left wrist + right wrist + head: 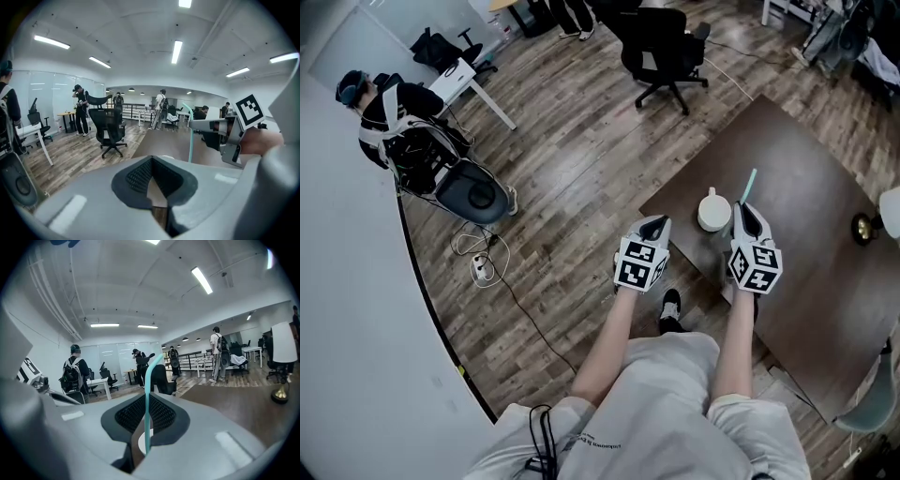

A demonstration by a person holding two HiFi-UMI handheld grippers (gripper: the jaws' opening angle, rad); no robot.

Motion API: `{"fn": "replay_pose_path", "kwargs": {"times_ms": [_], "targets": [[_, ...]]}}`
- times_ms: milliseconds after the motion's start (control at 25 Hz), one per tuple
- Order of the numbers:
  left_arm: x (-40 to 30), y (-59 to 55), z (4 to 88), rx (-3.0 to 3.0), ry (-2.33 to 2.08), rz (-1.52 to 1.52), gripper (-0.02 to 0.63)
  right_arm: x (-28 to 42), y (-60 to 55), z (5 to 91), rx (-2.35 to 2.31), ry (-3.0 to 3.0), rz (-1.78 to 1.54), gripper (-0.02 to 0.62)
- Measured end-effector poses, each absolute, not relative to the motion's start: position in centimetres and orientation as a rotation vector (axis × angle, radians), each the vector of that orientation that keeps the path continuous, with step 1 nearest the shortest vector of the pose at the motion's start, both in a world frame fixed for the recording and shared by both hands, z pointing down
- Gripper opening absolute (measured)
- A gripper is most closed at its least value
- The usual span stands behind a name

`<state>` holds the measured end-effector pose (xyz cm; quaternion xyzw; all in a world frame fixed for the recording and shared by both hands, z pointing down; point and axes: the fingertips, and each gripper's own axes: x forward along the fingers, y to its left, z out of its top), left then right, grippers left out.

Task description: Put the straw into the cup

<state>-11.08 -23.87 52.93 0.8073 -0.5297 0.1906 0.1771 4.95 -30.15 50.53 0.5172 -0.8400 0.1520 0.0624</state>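
Note:
A white cup stands on the dark brown table near its left corner. My right gripper is just to the right of the cup and is shut on a teal straw, which sticks out forward past the jaws. In the right gripper view the straw stands upright between the pads, with the cup showing white below it. My left gripper hovers at the table's left edge, left of the cup, jaws shut with nothing in them. From the left gripper view, the straw and right gripper show ahead.
A small gold object and a white object sit at the table's right side. A black office chair stands beyond the table's far corner. Cables and a power strip lie on the wood floor to the left.

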Motion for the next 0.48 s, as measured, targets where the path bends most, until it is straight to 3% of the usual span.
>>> {"fn": "replay_pose_path", "kwargs": {"times_ms": [480], "targets": [[-9.6,-30.3,53.8,2.343,-1.456,0.562,0.0,4.4,-36.7,50.7,1.59,-2.59,0.482,0.048]]}}
